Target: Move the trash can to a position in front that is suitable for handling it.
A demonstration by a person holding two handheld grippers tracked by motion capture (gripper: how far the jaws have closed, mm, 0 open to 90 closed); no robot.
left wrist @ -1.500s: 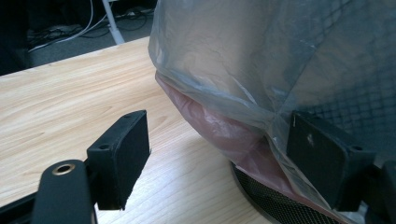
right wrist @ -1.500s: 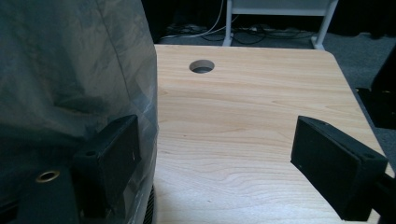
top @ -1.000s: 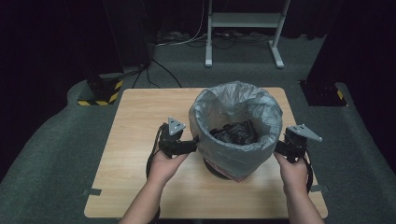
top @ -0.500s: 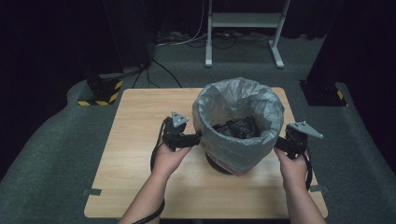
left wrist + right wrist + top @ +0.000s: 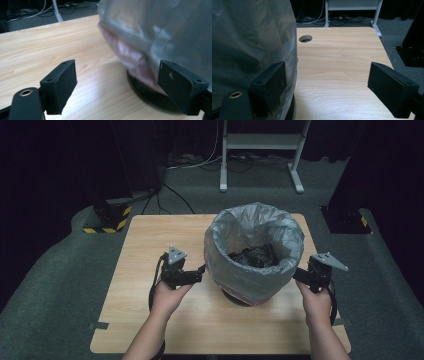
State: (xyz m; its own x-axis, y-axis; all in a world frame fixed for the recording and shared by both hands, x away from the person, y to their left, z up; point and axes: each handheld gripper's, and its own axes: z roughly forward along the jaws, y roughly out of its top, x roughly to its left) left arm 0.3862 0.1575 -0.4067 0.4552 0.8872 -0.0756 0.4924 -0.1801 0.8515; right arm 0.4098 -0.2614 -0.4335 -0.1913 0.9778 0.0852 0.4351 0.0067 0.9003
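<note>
Your waste bin (image 5: 254, 255), lined with a grey plastic bag (image 5: 235, 232), stands on the wooden worktop (image 5: 150, 240), slightly toward 3 o'clock of its centre. Dark crumpled material (image 5: 255, 256) lies inside the bin. A band of pinkish bin wall (image 5: 125, 50) shows below the bag's hem in the left gripper view, above the dark round base (image 5: 147, 93).

Your left tool (image 5: 200, 270) sits at 9 o'clock of the bin, just beside the bag. Its jaws have just been opening and now stand released, wide apart, with bare worktop between them; one jaw lies against or just in front of the bag's lower edge, and contact cannot be confirmed.

Your right tool (image 5: 299, 275) sits at 3 o'clock of the bin. Its jaws are released and wide apart; in the right gripper view one jaw lies close alongside the bag (image 5: 249, 45), the other over open worktop. A round cable hole (image 5: 305, 38) shows in the worktop beyond.
</note>
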